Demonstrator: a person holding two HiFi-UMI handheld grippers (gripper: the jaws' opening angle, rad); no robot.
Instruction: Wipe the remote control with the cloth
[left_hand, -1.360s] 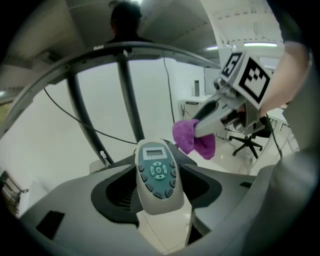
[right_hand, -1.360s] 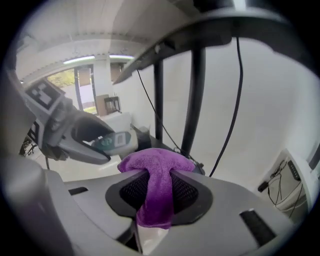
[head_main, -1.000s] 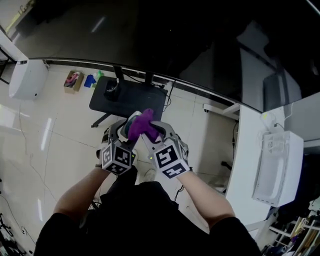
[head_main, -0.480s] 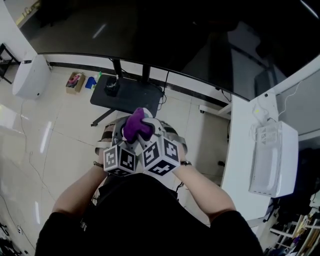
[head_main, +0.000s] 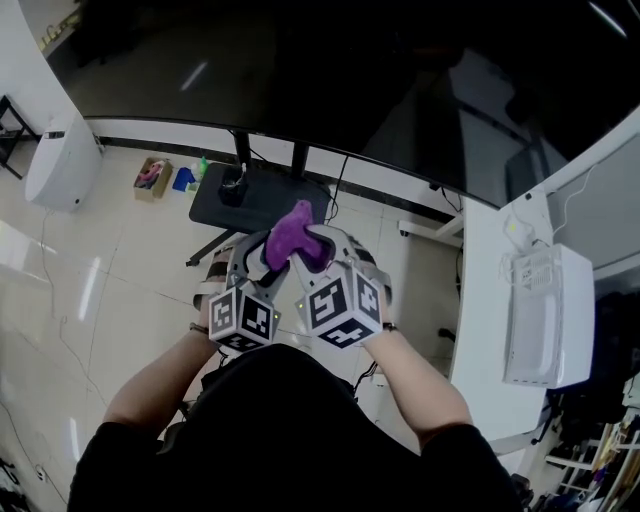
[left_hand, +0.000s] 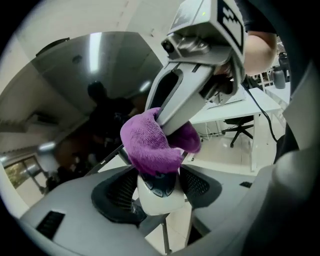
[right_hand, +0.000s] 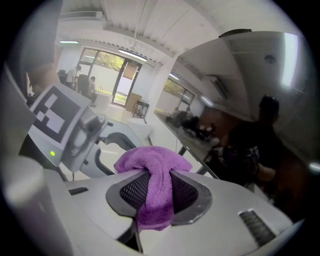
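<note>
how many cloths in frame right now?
1: the purple cloth, pinched in the right claw and draped over the remote held by the left claw. Others may be hidden.

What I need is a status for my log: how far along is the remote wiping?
Done: the left claw grips the white remote control, and the right claw pinches the purple cloth. In hand: the cloth is draped over the remote's far end. Left: the buttons near the claw show uncovered; cleanliness cannot be judged.

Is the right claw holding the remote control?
No, the right claw pinches the purple cloth; the remote control sits in the left claw.
</note>
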